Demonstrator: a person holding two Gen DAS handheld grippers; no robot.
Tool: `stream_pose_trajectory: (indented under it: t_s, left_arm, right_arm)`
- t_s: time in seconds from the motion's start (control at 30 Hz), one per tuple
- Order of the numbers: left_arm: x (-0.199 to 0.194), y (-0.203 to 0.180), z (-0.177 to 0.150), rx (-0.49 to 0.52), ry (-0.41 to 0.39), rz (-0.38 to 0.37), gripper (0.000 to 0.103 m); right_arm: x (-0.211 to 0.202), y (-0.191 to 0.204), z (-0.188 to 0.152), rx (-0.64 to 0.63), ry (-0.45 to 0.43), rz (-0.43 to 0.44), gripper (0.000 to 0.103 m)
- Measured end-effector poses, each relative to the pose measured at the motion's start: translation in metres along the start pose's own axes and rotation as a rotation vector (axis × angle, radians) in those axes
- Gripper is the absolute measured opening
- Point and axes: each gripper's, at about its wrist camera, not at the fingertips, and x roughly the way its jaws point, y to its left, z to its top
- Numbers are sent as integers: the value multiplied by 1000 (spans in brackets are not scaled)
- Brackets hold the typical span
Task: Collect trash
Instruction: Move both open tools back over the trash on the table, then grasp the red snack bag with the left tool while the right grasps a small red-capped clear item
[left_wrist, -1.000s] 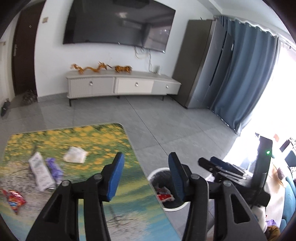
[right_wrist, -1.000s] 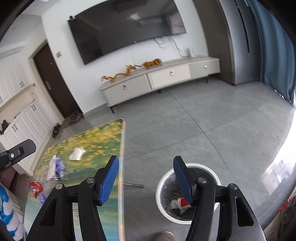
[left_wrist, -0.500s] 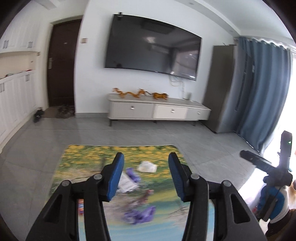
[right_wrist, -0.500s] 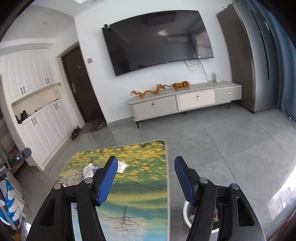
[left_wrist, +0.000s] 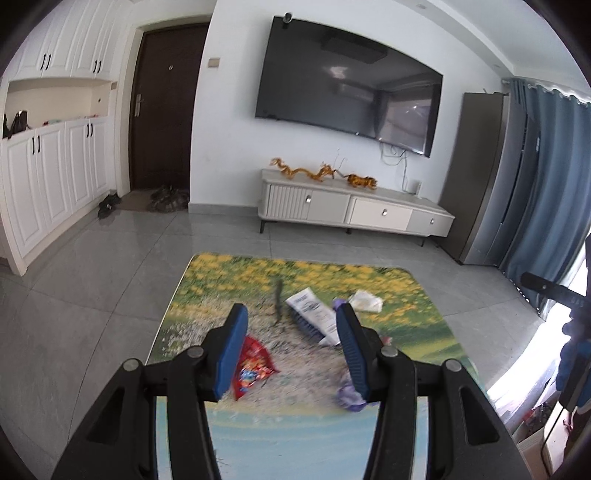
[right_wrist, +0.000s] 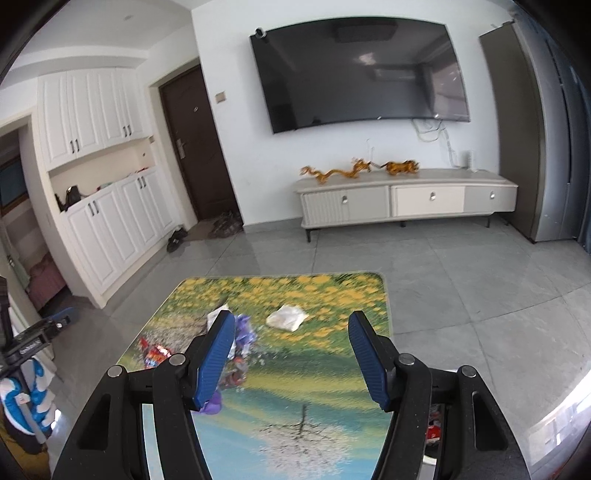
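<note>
The left gripper (left_wrist: 290, 349) is hanging over the near part of the bench (left_wrist: 295, 432), with its jaws spread wide and nothing between them. The right gripper (right_wrist: 291, 354) is hanging over the same bench too — it is just as wide open and is holding nothing.

The trash is lying on the bench's flowery picture top. A red wrapper (left_wrist: 253, 363) is sitting closest, just inside the left gripper's left finger. A purple wrapper (left_wrist: 349, 393) is peeking out beside its right finger, and it is looking blurry. A little farther on, a long white packet (left_wrist: 314, 314) is lying at a slant. Just past it, a crumpled white bag (left_wrist: 365, 301) is resting near the yellow flowers, well apart from the red wrapper.

In the right view, a bit of a trash bin (right_wrist: 434, 430) is showing low down beside the bench, mostly hidden behind the gripper.

Farther away, the gray floor (left_wrist: 110, 280) is stretching out to a low white cabinet (left_wrist: 354, 210) — a big dark TV (left_wrist: 347, 92) is hanging above it.
</note>
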Motion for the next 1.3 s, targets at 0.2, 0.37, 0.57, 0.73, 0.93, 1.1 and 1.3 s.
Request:
stream_pose_trajectory:
  t_s: [0.2, 0.37, 0.57, 0.73, 0.93, 1.1, 1.3]
  left_arm:
    - [36, 34, -26, -48, 64, 18, 49]
    - [67, 52, -38, -65, 116, 13, 49]
    - [98, 57, -48, -40, 165, -9, 49]
    - [119, 61, -53, -35, 194, -19, 49]
    - [137, 62, -57, -24, 210, -43, 49]
    - [151, 65, -56, -25, 224, -64, 49]
    - [162, 67, -58, -41, 246, -83, 49]
  right_arm:
    - [46, 13, -15, -12, 99, 14, 61]
    - [80, 19, -29, -6, 171, 43, 61]
    - [126, 24, -46, 6, 261, 75, 61]
    - [153, 32, -56, -2, 315, 93, 61]
    - [182, 38, -64, 13, 370, 133, 61]
    - [201, 41, -70, 20, 403, 141, 61]
    - [216, 45, -74, 12, 426, 149, 57]
